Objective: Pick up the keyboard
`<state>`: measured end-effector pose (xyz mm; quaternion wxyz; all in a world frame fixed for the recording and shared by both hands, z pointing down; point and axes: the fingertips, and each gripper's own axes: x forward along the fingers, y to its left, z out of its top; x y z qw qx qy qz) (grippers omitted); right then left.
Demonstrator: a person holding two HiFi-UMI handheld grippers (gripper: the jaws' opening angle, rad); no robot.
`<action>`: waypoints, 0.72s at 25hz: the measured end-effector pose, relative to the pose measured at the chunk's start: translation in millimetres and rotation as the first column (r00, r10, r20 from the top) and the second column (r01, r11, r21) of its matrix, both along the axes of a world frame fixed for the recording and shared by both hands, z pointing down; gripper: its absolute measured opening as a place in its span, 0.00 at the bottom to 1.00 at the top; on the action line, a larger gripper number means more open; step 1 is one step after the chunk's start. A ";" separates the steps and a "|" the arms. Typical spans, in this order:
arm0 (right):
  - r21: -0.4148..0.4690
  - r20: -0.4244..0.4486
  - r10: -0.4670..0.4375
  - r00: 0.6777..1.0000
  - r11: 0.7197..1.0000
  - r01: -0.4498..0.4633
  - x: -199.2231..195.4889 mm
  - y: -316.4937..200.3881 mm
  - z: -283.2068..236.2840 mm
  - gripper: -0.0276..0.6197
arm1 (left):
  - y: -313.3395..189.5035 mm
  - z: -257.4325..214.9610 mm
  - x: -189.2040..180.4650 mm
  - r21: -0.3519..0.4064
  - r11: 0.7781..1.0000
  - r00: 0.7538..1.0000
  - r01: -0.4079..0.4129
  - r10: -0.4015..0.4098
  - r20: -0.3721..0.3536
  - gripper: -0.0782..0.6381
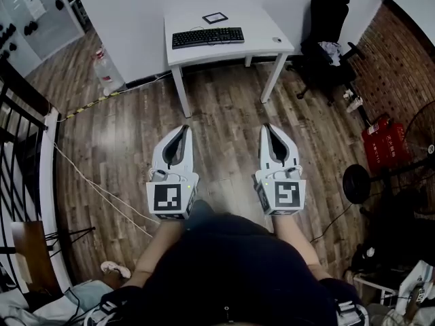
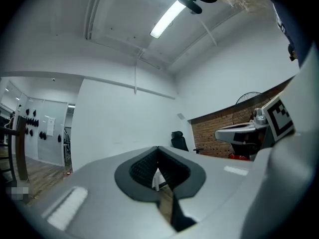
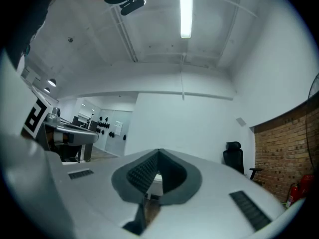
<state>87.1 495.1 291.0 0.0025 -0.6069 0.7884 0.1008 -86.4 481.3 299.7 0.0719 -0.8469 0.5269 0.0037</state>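
The left gripper [image 1: 183,129] and right gripper [image 1: 268,128] hold jaws clenched, far from the keyboard [image 1: 207,37].

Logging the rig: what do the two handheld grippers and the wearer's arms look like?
The left gripper and right gripper have pale grey tapering shells with dark ribbed pads in a black-lined hollow. Each carries a cube of black-and-white square markers at its rear. The person wears a dark top; the forearms are unsleeved.
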 end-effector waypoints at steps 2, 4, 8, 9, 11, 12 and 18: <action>-0.005 0.008 0.009 1.000 1.000 -0.009 3.6 1.5 -0.4 0.06 | 1.2 -2.1 2.7 0.006 1.000 1.000 -0.002 0.002 0.000 0.12; -0.026 0.021 0.018 1.000 1.000 -0.018 5.4 2.0 -0.2 0.06 | 1.3 -3.0 4.3 0.008 1.000 1.000 -0.005 0.005 0.000 0.12; -0.004 0.026 0.004 1.000 1.000 -0.003 3.3 -0.4 -0.9 0.06 | 0.0 -4.5 3.1 0.013 1.000 1.000 -0.005 0.005 0.005 0.13; -0.003 0.026 0.000 1.000 1.000 0.000 3.0 -1.2 -1.0 0.06 | -0.8 -4.9 3.5 0.013 1.000 1.000 -0.006 0.006 0.007 0.12; -0.005 0.025 -0.005 1.000 1.000 0.005 2.4 -2.8 -1.1 0.06 | -2.5 -4.5 4.4 0.013 1.000 1.000 -0.008 0.008 0.012 0.13; -0.005 0.029 -0.006 1.000 1.000 0.006 1.9 -4.2 -0.9 0.06 | -3.8 -4.4 4.3 0.015 1.000 1.000 -0.007 0.007 0.013 0.12; 0.002 0.028 -0.010 1.000 1.000 0.010 0.4 -9.5 0.3 0.06 | -9.1 -8.0 1.8 0.025 1.000 1.000 0.006 -0.007 0.014 0.13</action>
